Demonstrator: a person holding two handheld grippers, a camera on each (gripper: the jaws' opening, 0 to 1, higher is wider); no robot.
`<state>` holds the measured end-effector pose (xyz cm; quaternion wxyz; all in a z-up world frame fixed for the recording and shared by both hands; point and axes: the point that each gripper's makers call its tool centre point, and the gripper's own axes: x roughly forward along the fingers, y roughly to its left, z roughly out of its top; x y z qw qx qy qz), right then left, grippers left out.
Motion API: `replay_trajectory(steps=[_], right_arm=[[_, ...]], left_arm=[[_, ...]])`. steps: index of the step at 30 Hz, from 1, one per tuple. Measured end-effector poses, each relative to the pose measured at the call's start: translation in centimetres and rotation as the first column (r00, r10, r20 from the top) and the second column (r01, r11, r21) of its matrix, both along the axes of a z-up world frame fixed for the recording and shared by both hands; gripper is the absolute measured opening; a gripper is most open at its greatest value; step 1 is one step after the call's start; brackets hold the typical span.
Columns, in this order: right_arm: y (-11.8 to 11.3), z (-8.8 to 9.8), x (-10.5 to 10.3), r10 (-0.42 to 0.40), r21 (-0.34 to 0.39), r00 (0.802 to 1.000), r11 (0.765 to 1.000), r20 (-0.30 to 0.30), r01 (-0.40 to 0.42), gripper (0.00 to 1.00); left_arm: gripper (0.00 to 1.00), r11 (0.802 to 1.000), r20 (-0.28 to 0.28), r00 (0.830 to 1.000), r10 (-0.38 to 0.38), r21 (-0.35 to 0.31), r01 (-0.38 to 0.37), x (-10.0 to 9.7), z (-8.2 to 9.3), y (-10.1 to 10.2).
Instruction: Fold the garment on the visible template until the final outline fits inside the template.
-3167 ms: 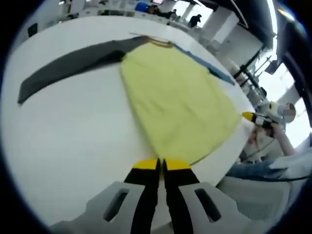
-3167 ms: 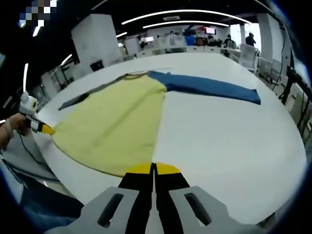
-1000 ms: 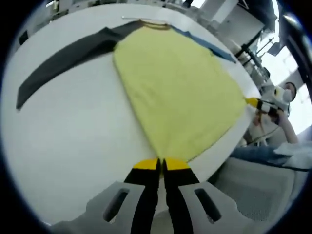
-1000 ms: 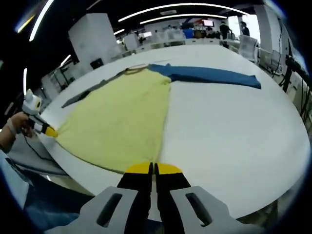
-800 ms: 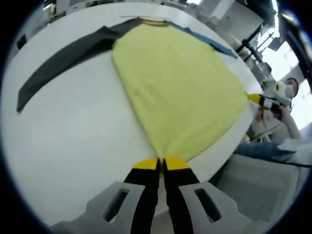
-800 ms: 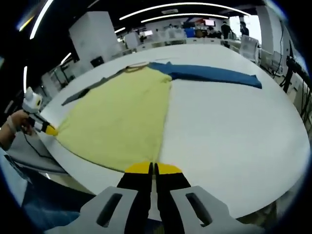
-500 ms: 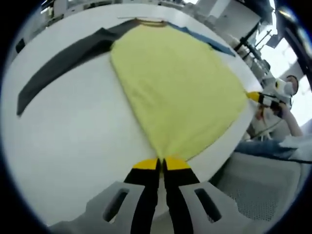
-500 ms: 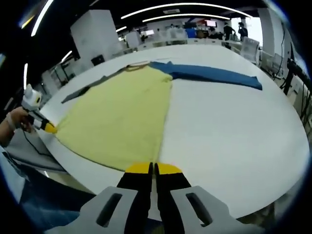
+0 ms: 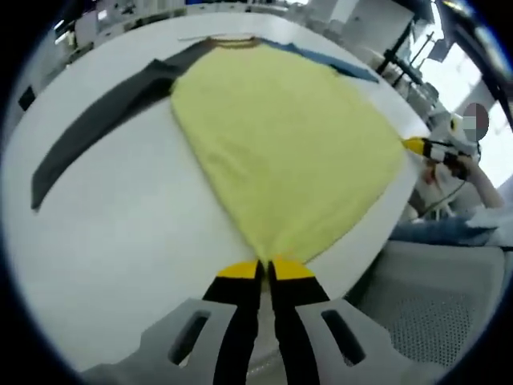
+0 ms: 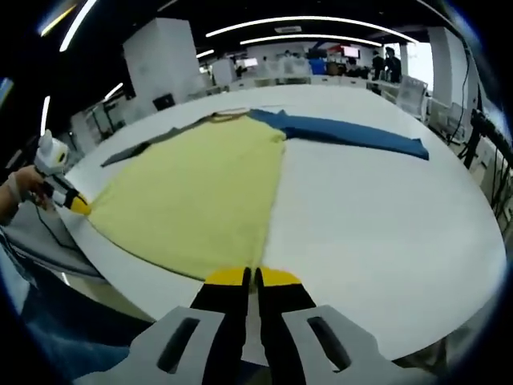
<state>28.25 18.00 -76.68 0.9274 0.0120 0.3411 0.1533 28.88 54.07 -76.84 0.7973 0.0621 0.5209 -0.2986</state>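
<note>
The garment [image 9: 284,136] looks like thin, limp knit that will sag and drag rather than hold a crease, so its hem corners, which lie at the near edge of the white tabletop [image 9: 120,241], seem the best holds. It lies flat, yellow-bodied, one sleeve dark grey [image 9: 96,120], one blue [image 10: 345,132]. The left tool [image 9: 263,269] and right tool [image 10: 251,277] each have their jaws pressed together at one hem corner, apparently pinching cloth.

The garment [image 9: 280,136] lies spread flat on the white bench [image 9: 120,241], yellow body running from frame centre up to the collar at top, one dark grey sleeve [image 9: 96,120] stretched left, one blue sleeve [image 10: 345,132] stretched right, hem corners pulled taut.
</note>
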Motion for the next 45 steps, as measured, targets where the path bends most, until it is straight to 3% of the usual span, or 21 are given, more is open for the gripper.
replay_trajectory(steps=[6,18,32,39,45], right_arm=[[-0.3,0.3,-0.3,-0.009,-0.017,1.0,1.0,0.012,0.009,0.16],[0.3,0.4,-0.5,-0.015,-0.007,1.0,1.0,0.013,0.015,0.21],[0.9,0.4,-1.2,0.009,-0.027,1.0,1.0,0.005,-0.009,0.31],[1.2,0.4,-1.7,0.019,-0.038,1.0,0.999,0.003,-0.019,0.38],[1.6,0.3,-2.0,0.056,-0.067,0.998,0.996,-0.002,-0.056,0.43]], left_arm=[[0.05,1.0,0.009,1.0,-0.007,-0.002,0.007,-0.2,0.0,0.0],[0.14,1.0,0.017,1.0,0.0,0.01,0.0,-1.2,0.3,1.1],[0.17,1.0,0.029,1.0,0.008,-0.007,-0.007,-2.4,0.3,2.0],[0.25,1.0,0.034,0.999,0.0,-0.011,0.001,-2.8,0.6,1.9],[0.38,1.0,0.057,0.998,-0.004,-0.005,0.004,-3.0,0.8,1.9]])
